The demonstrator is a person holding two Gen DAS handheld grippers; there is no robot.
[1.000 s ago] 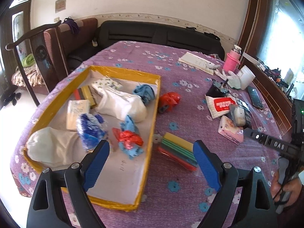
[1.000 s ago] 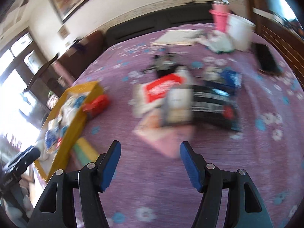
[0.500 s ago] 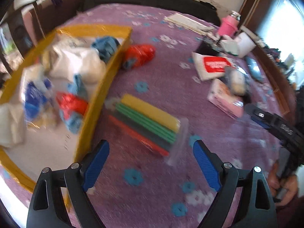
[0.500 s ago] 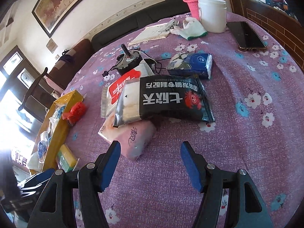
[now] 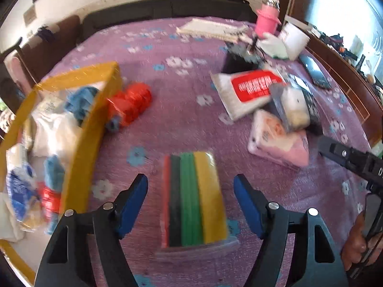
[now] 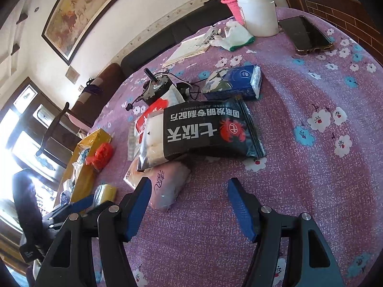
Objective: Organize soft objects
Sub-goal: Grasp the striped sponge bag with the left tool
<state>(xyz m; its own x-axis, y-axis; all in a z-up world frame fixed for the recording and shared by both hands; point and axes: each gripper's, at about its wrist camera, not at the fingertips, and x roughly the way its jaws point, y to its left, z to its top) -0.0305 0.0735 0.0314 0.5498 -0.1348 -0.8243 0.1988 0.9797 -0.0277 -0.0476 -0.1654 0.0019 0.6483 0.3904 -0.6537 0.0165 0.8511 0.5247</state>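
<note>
Swinging right since a second ago, the left view now centres on the striped sponge pack instead of the yellow tray. On the purple counter, the tray holds soft bundles; a red bundle lies just outside it. Both tools are spread: the left tool flanks the pack without touching it, the right tool sits near the pink packet.

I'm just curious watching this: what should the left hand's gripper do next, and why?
Probably ease down and close on the striped sponge pack. The left gripper is open with the pack lying between its fingers, outside the yellow tray.
</note>
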